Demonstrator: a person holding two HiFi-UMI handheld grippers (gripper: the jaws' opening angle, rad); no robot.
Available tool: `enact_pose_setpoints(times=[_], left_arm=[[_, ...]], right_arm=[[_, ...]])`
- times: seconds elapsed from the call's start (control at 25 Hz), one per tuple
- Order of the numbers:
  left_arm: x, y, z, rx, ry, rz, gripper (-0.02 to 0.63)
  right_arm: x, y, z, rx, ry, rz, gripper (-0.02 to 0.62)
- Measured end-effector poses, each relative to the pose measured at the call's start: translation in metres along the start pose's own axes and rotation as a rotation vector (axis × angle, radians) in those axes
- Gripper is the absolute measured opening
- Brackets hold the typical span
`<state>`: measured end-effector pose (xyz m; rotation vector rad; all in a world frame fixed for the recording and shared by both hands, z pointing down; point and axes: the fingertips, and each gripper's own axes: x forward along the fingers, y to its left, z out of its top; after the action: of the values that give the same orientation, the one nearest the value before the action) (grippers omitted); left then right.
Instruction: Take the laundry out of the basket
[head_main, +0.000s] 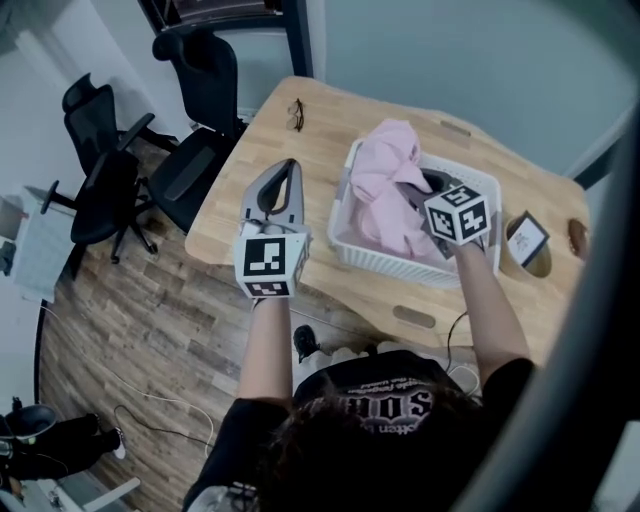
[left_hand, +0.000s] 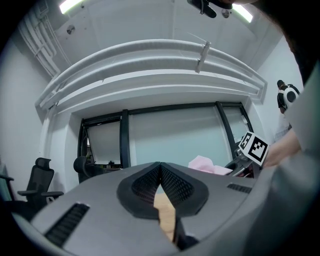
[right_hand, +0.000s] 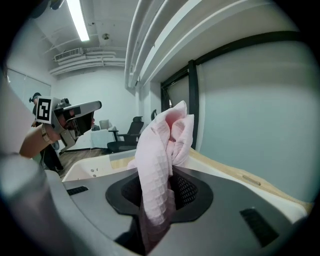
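Head view, notes taken from the far left across to the right.

- Two black office chairs (head_main: 105, 175) stand on the wood floor, well left of the laundry basket (head_main: 385, 262).
- The wooden table (head_main: 260, 215) carries the basket. A pair of glasses (head_main: 296, 114) lies on it left of the basket, toward the far edge.
- Left claw (head_main: 289, 166): I have it hanging over the table just left of the basket, apart from it. In the left gripper view its tips meet, with nothing between them. Only a sliver of table shows through the gap lower down. Empty.
- The basket is white, slatted and rectangular. Pink waffle-weave laundry (head_main: 388, 175) is heaped mostly in its left half and rises above the rim at the far-left corner. The bulk of it lies inside the basket.
- Right claw (head_main: 428, 188): it reaches into the basket's right half from the near side. In the right gripper view the jaws are clamped on a fold of the laundry. The cloth runs down between the pads and stands above them in a bunched peak.
- A small dark-framed flat object (head_main: 527, 238) lies just right of the basket. I cannot tell what it is.
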<state>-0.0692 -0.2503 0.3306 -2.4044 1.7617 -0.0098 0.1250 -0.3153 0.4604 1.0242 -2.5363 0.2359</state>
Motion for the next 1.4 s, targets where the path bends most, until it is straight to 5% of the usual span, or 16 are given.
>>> enact_pose_setpoints(times=[0.72,1.4], left_arm=[[0.037,0.043,0.003,-0.032,-0.045,-0.161,0.002],[0.053,0.086,0.042,-0.002,-0.064,-0.149,0.002]], right_arm=[[-0.009,-0.01,0.052,-0.002,-0.051,-0.19,0.114],[-0.014,0.001,0.166,-0.076,-0.177,-0.197,0.114]])
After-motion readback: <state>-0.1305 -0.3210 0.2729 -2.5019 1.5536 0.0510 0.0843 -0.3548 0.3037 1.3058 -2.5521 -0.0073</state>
